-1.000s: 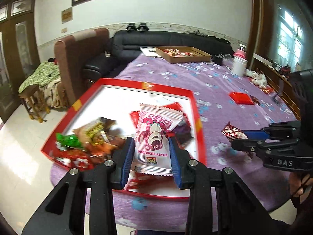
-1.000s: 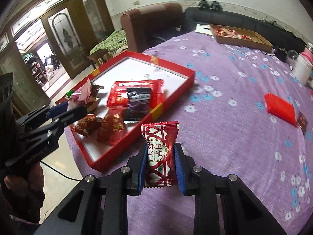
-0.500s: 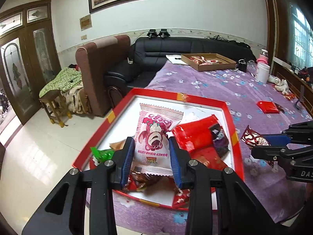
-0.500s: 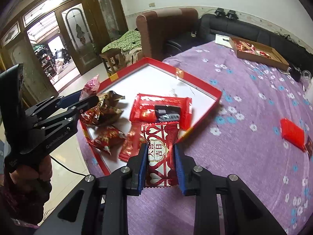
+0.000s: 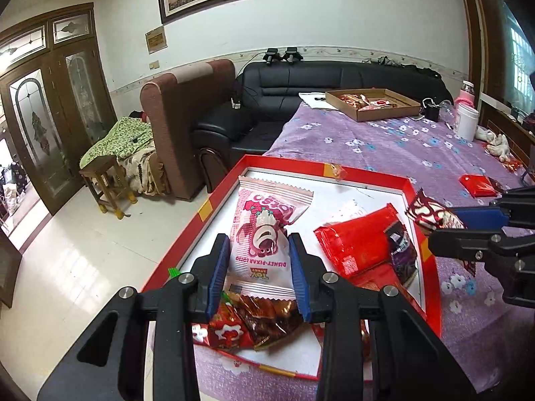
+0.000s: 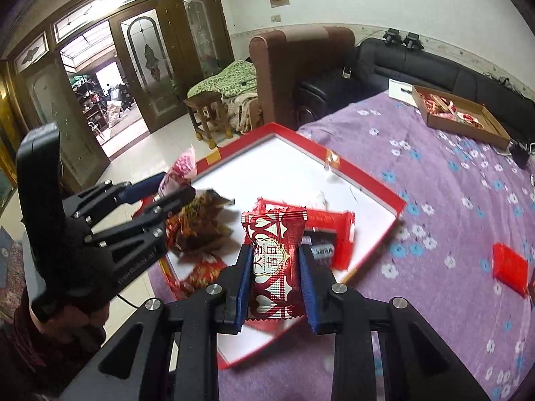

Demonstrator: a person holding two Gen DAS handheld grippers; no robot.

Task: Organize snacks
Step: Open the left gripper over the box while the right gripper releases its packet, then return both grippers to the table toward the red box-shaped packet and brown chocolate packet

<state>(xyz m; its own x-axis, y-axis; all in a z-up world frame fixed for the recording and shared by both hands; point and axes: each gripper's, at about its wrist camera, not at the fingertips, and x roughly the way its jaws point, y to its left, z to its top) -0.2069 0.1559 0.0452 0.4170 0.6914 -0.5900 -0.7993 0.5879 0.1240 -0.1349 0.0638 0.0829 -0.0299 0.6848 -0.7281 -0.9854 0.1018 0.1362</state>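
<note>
My left gripper [image 5: 259, 267] is shut on a pink and white bear snack packet [image 5: 264, 237] and holds it above the red tray [image 5: 367, 175]. It also shows in the right wrist view [image 6: 167, 190]. My right gripper [image 6: 274, 280] is shut on a dark red and white patterned snack packet [image 6: 272, 260], held over the tray's near right side; it also shows in the left wrist view [image 5: 434, 217]. In the tray lie a large red packet [image 5: 357, 240], a dark purple packet [image 5: 403, 254] and brown and red wrappers [image 5: 264, 317].
The tray sits at the corner of a table under a purple flowered cloth [image 6: 451, 180]. A red packet [image 6: 510, 269] lies on the cloth to the right. A cardboard box of snacks [image 5: 372, 103] stands at the far end, a white jar [image 5: 466, 122] beside it. Sofas and a stool [image 5: 107, 183] stand beyond.
Both grippers have risen and moved over the tray with their packets. The right gripper has gone from beside the tray to above its near right part.
</note>
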